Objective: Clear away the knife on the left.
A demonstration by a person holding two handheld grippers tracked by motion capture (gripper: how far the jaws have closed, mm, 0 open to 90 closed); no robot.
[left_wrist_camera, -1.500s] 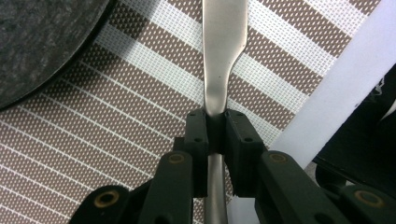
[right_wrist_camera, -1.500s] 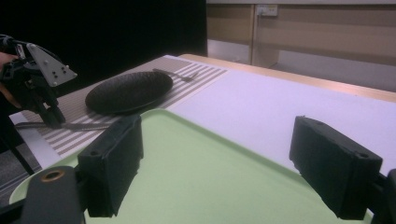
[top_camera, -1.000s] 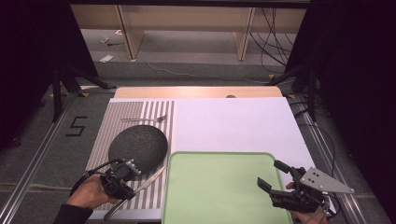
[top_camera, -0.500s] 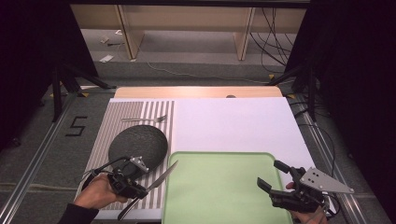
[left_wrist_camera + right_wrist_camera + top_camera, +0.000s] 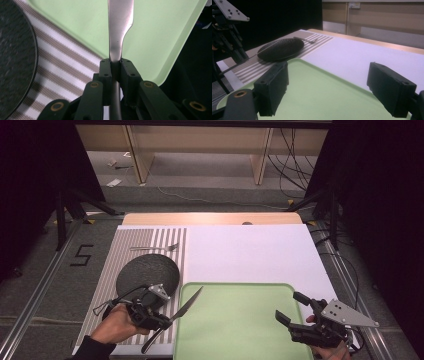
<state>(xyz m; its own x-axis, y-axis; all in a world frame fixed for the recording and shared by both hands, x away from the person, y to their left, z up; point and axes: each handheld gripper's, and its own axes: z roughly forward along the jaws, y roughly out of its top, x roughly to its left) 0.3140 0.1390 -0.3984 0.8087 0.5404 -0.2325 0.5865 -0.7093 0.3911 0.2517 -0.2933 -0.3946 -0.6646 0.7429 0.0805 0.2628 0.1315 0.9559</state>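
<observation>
My left gripper [image 5: 161, 318] is shut on a silver table knife [image 5: 188, 301], gripping it where handle meets blade. The blade points up and right, over the left edge of the light green tray [image 5: 235, 330]. In the left gripper view the jaws pinch the knife's [image 5: 120, 22] neck, with the tray [image 5: 160, 37] under the blade. A dark round plate [image 5: 147, 272] lies just behind that hand on the striped placemat [image 5: 150, 237]. My right gripper [image 5: 289, 306] stands open over the tray's right part; in the right gripper view its jaws [image 5: 332, 87] hold nothing.
A fork [image 5: 155, 248] lies on the striped placemat behind the plate. A white mat [image 5: 250, 252] covers the table's middle and right. The tray [image 5: 317, 82] surface is bare. Metal rails run along both table sides.
My left gripper has swung the knife up and to the right, from beside the plate's front edge to over the tray's left rim. The right gripper has stayed put.
</observation>
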